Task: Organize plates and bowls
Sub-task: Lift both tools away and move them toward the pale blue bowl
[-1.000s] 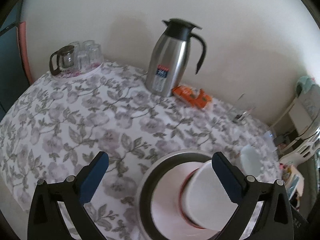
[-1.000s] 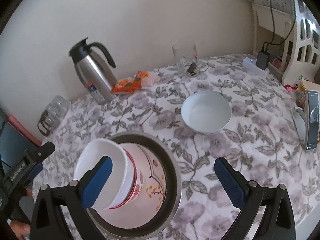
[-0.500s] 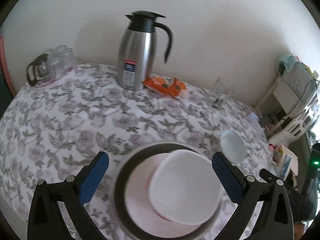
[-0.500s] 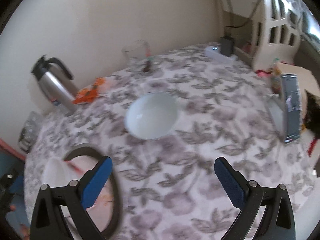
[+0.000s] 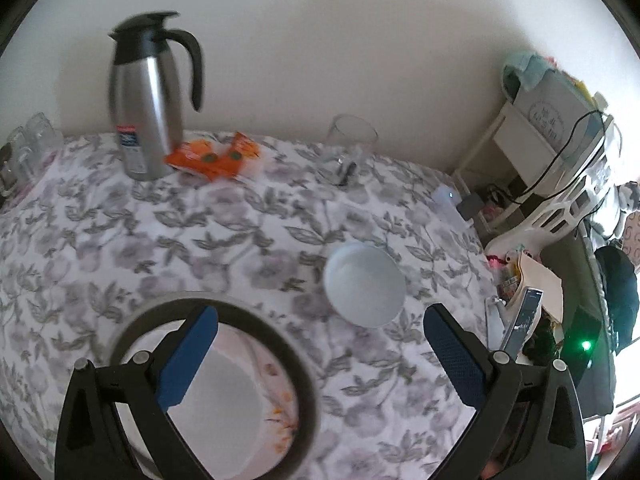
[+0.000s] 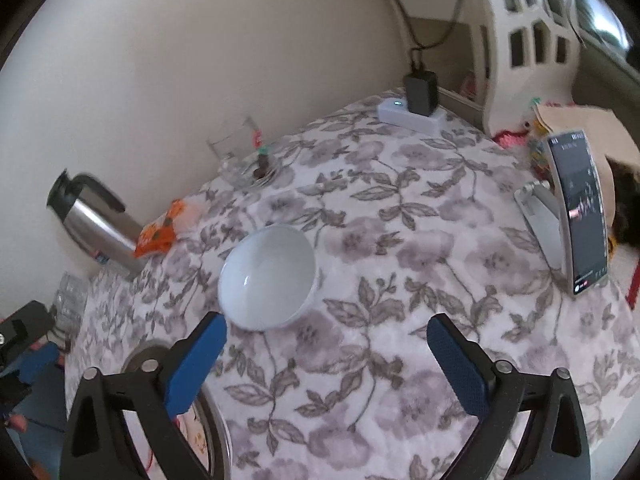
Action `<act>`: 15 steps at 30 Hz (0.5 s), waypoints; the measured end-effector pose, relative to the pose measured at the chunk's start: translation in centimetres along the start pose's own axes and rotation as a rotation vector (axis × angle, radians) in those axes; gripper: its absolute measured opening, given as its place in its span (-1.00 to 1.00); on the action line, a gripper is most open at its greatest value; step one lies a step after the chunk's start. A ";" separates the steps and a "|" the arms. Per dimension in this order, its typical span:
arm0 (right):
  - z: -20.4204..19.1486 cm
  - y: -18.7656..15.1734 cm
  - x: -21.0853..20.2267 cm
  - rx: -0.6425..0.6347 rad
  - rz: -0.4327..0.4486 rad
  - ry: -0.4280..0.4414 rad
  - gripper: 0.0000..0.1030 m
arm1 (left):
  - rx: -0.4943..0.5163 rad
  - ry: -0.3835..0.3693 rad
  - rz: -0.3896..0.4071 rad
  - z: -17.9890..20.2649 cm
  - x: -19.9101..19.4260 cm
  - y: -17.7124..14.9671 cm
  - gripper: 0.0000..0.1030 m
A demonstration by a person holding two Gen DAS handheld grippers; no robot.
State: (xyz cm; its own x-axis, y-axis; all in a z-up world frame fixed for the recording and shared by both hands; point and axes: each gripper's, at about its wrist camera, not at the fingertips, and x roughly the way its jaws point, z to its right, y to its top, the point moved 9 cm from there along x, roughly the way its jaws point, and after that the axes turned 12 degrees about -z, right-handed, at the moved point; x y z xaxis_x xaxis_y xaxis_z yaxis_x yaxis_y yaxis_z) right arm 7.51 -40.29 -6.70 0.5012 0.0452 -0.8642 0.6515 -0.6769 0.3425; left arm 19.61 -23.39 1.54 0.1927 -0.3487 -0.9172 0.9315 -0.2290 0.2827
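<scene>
Both the left tool point(image 5: 320, 352) and the right tool point(image 6: 326, 354) hang spread wide, gripping nothing. A pale blue round ceramic bowl point(image 6: 267, 278) sits alone on the floral-clothed surface point(image 6: 420, 240), near a dark-rimmed floral plate point(image 5: 280, 364) carrying a white bowl point(image 5: 228, 404).

Open cloth lies around the white bowl point(image 6: 267, 278); the jug point(image 5: 146, 96), glass point(image 5: 352, 142) and phone point(image 6: 578, 212), perhaps propped, crowd the far and right edges.
</scene>
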 end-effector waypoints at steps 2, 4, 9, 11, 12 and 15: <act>1.0 0.5 0.4 0.040 -0.001 0.011 0.70 | -0.015 0.028 -0.025 0.6 1.5 0.6 0.98; 1.7 0.8 1.0 0.069 -0.004 0.014 0.65 | -0.026 0.056 -0.043 0.8 2.8 1.1 0.98; 1.8 1.2 2.8 0.093 -0.025 0.069 0.46 | -0.091 0.067 -0.114 1.2 6.9 1.7 0.88; 1.7 1.4 3.3 0.103 -0.024 0.088 0.29 | -0.101 0.075 -0.147 1.4 8.4 1.6 0.80; 1.5 1.5 3.6 0.104 -0.024 0.104 0.26 | -0.107 0.075 -0.169 1.5 9.4 1.5 0.79; 1.2 1.9 4.7 0.104 -0.036 0.115 0.18 | -0.133 0.096 -0.188 1.2 11.0 1.5 0.50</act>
State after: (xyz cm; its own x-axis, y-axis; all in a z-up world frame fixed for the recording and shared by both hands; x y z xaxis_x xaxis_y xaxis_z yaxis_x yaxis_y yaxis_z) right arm 10.43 -42.21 -10.55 0.5446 0.1509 -0.8250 0.6107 -0.7456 0.2668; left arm 22.76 -28.70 -7.80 0.0343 -0.2215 -0.9746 0.9849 -0.1578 0.0705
